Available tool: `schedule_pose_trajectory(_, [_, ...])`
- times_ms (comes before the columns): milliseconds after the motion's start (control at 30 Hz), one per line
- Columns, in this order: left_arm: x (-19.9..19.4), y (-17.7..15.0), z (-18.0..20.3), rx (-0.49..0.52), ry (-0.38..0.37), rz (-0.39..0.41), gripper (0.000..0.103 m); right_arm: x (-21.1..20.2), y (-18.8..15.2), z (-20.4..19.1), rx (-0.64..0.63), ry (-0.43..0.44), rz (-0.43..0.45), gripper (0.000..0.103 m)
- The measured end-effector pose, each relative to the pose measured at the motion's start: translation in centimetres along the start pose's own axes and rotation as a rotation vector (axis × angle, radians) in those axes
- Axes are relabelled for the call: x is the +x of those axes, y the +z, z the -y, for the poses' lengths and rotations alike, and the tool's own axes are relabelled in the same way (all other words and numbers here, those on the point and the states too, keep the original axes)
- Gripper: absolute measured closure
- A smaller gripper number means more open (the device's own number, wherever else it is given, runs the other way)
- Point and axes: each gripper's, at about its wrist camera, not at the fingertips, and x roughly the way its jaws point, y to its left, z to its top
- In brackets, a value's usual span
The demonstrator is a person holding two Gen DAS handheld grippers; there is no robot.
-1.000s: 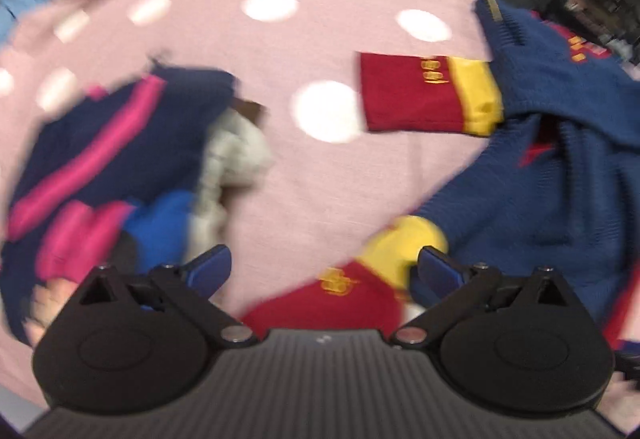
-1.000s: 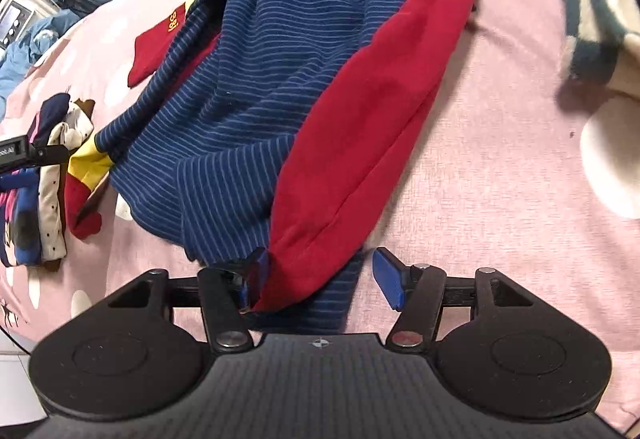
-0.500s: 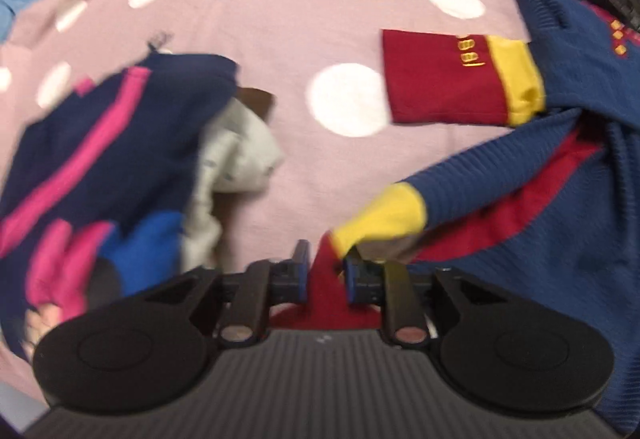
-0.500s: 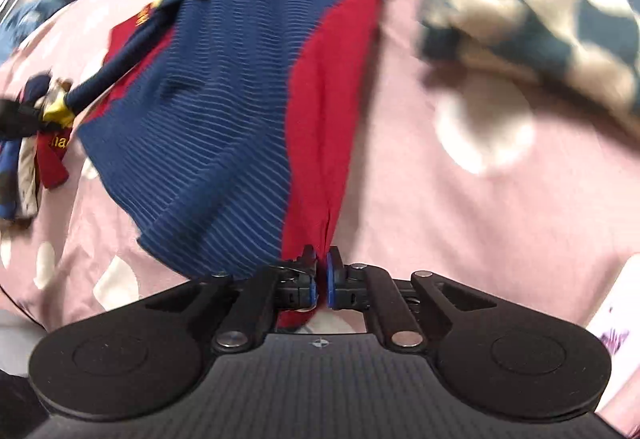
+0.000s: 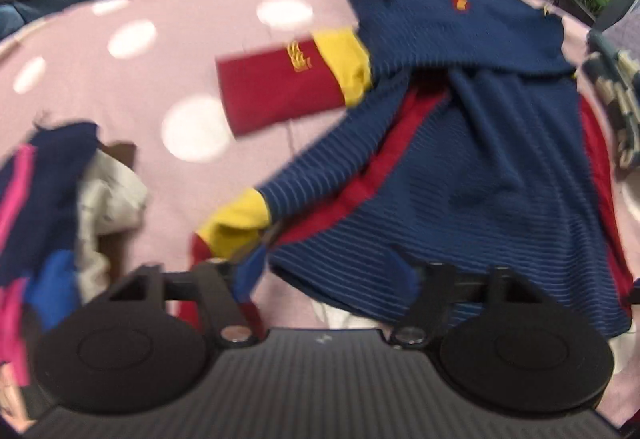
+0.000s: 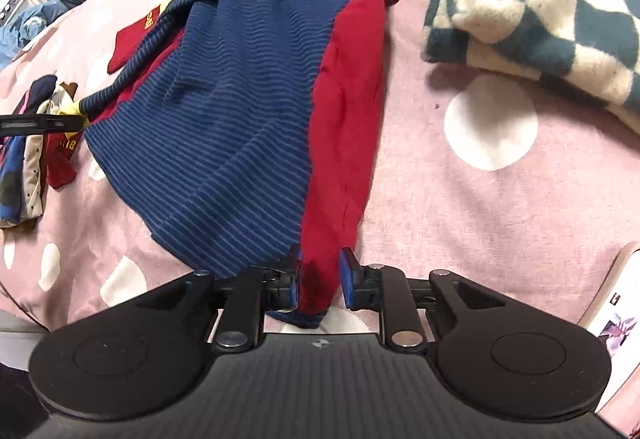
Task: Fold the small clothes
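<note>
A navy striped jersey [image 5: 472, 167] with red side panels and red-and-yellow sleeve cuffs lies on the pink dotted bedspread [image 5: 132, 87]. It also shows in the right wrist view [image 6: 240, 111]. My left gripper [image 5: 328, 271] is open, with the jersey's hem between its spread fingers and the yellow cuff [image 5: 236, 223] by the left finger. My right gripper [image 6: 320, 275] is open a little, and the red hem corner [image 6: 316, 279] hangs loose between its jaws. The far sleeve [image 5: 280, 87] lies flat on the bedspread.
A pile of folded small clothes [image 5: 52, 199], navy, pink and white, sits at the left, also seen in the right wrist view [image 6: 24, 159]. A checked teal-and-cream blanket [image 6: 536, 7] lies at the right. A white card [image 6: 616, 319] sits at the bed's near right edge.
Both grippers were shut on the jersey half a second ago, left on the sleeve cuff and right on the hem. Both have opened, and the jersey has spread out flatter.
</note>
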Motion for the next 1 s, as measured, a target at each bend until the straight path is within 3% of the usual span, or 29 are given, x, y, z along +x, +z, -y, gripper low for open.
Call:
schedule_pose_trajectory(133, [2.9, 0.5, -1.7, -0.089, -0.068, 0.006, 0.042, 0.0, -0.1, -0.1, 0.006, 0.005, -0.008, 0.067])
schedule_pose_trajectory(233, [4.3, 0.8, -2.2, -0.049, -0.049, -0.023, 0.042, -0.1, -0.4, 0.3, 0.018, 0.001, -0.015, 0.067])
schedule_pose_trajectory(367, [4.9, 0.3, -2.5, 0.009, -0.086, -0.029, 0.042, -0.3, -0.5, 0.5, 0.029, -0.001, -0.013, 0.066])
schedule_pose_trajectory(467, [4.4, 0.2, -1.9, 0.047, -0.091, -0.052, 0.056, -0.1, -0.5, 0.7, 0.037, 0.002, -0.011, 0.066])
schedule_pose_trajectory(533, [4.2, 0.3, -1.1, 0.085, -0.073, -0.059, 0.084, 0.2, -0.4, 0.8, 0.051, 0.006, -0.016, 0.064])
schedule_pose_trajectory(567, [4.1, 0.5, -0.8, 0.079, -0.075, -0.062, 0.088, 0.3, -0.4, 0.8, 0.060, 0.011, -0.017, 0.062])
schedule_pose_trajectory(600, [4.0, 0.6, -0.6, 0.066, -0.075, -0.067, 0.093, 0.4, -0.3, 0.7, 0.069, 0.014, -0.020, 0.054])
schedule_pose_trajectory(633, [3.9, 0.6, -0.5, 0.055, -0.072, -0.071, 0.095, 0.5, -0.4, 0.7, 0.073, 0.013, -0.027, 0.038])
schedule_pose_trajectory(700, [3.8, 0.9, -0.4, 0.040, -0.060, -0.072, 0.096, 0.9, -0.4, 0.6, 0.071, 0.010, -0.045, 0.019])
schedule_pose_trajectory(767, [3.6, 1.0, -0.6, 0.023, -0.058, -0.074, 0.097, 1.3, -0.2, 0.3, 0.066, 0.025, -0.049, 0.026])
schedule_pose_trajectory(800, [3.7, 1.0, -0.7, 0.024, -0.051, -0.078, 0.097, 1.6, -0.1, 0.1, 0.057, 0.037, -0.055, 0.050])
schedule_pose_trajectory(833, [3.6, 0.9, -0.9, 0.024, -0.050, -0.079, 0.097, 1.8, 0.0, -0.1, 0.043, 0.038, -0.059, 0.092])
schedule_pose_trajectory(1000, [1.5, 0.6, -1.7, 0.040, -0.067, -0.076, 0.097, 0.3, -0.1, -1.5, -0.045, 0.071, -0.058, 0.093])
